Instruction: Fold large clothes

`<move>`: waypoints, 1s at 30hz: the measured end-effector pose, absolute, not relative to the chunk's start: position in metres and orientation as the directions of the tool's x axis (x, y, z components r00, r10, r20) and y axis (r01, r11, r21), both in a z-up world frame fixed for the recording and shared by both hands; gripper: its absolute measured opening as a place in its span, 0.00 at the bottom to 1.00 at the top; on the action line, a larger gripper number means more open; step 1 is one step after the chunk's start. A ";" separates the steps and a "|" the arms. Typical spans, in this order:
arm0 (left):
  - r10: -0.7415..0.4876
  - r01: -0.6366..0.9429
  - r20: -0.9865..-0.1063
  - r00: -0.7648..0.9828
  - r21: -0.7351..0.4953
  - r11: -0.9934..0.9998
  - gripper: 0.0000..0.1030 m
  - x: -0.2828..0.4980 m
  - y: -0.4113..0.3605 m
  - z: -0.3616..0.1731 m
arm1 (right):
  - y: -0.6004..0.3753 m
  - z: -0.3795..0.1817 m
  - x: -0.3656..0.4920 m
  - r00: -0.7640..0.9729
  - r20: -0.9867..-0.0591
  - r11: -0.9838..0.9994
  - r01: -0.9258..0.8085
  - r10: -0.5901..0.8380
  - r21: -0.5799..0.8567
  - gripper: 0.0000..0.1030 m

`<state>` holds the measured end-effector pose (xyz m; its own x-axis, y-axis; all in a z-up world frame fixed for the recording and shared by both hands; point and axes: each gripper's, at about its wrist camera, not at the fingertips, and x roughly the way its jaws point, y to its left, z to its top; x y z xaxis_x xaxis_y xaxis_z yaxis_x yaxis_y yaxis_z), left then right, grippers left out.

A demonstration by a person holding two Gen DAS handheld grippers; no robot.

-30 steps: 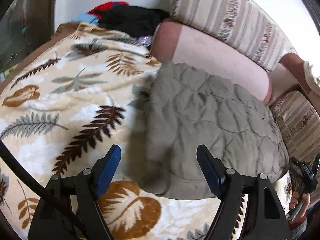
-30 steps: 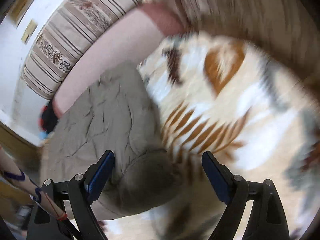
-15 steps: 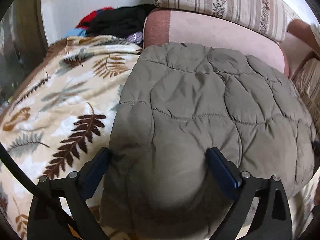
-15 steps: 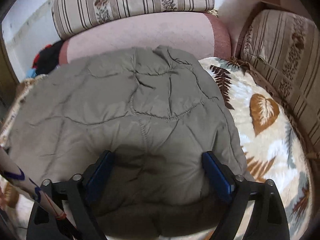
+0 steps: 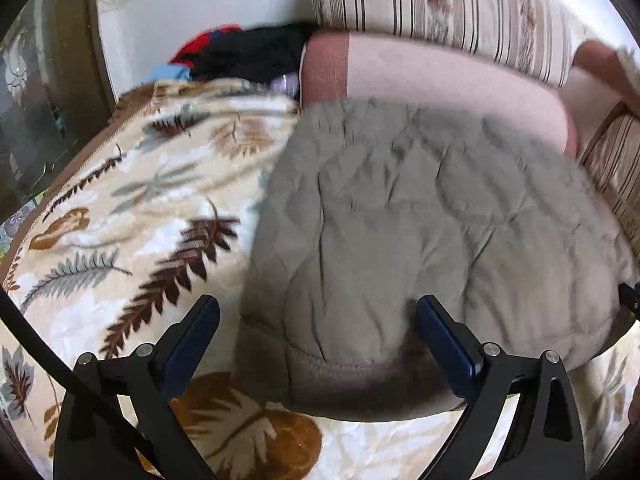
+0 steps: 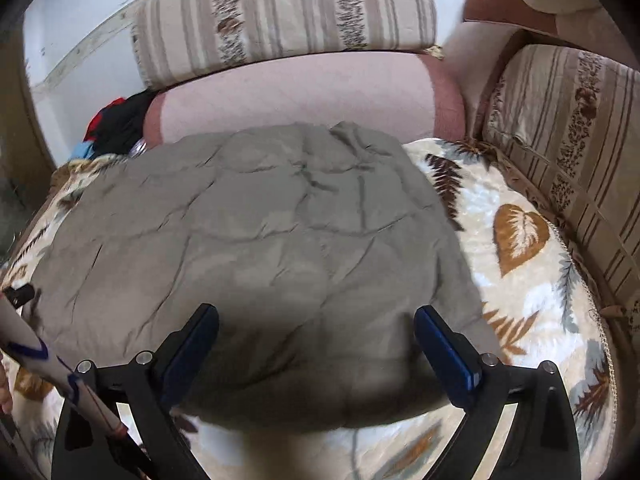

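Observation:
A grey-green quilted jacket [image 5: 420,240] lies folded on the leaf-print blanket [image 5: 132,216], its far edge against a pink bolster. My left gripper [image 5: 318,340] hovers open over the jacket's near left corner: the left finger is above the blanket, the right finger above the fabric. In the right wrist view the same jacket [image 6: 256,232] fills the middle. My right gripper [image 6: 316,344] is open above its near edge, with both fingers over the cloth and not pinching it.
A pink bolster [image 6: 296,88] and striped cushions [image 6: 280,16] line the back, and another striped cushion [image 6: 568,152] stands along the right. A heap of black and red clothes [image 5: 244,56] sits at the back left. A dark cabinet [image 5: 36,120] borders the left side.
Both grippers swung from the blanket onto the jacket. The left one opened wider and then slid left to the jacket's corner. The right view rolled level and centred on the jacket.

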<state>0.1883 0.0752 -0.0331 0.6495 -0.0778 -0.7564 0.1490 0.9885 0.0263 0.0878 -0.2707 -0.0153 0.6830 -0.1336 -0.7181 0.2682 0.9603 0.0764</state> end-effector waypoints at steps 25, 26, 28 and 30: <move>-0.038 0.114 -0.721 0.691 0.058 0.992 0.95 0.143 0.070 -0.022 | -0.263 -0.041 0.068 0.619 -0.772 0.947 0.313 -0.144 0.075 1.00; -0.035 0.111 -0.731 0.682 0.056 0.992 0.95 0.147 0.070 -0.028 | -0.264 -0.043 0.070 0.619 -0.772 0.946 0.314 -0.144 0.076 1.00; -0.037 0.109 -0.745 0.666 0.048 0.993 0.95 0.153 0.070 -0.038 | -0.263 -0.046 0.072 0.617 -0.773 0.949 0.310 -0.149 0.064 1.00; -0.053 0.103 -0.747 0.662 0.022 0.994 0.95 0.154 0.073 -0.041 | -0.262 -0.049 0.074 0.615 -0.774 0.951 0.304 -0.152 0.054 1.00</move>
<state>0.1541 0.0729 -0.0415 0.6623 -0.0526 -0.7474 0.1032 0.9944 0.0215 0.0741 -0.2621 -0.0488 0.6147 -0.1524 -0.7739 0.3042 0.9511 0.0544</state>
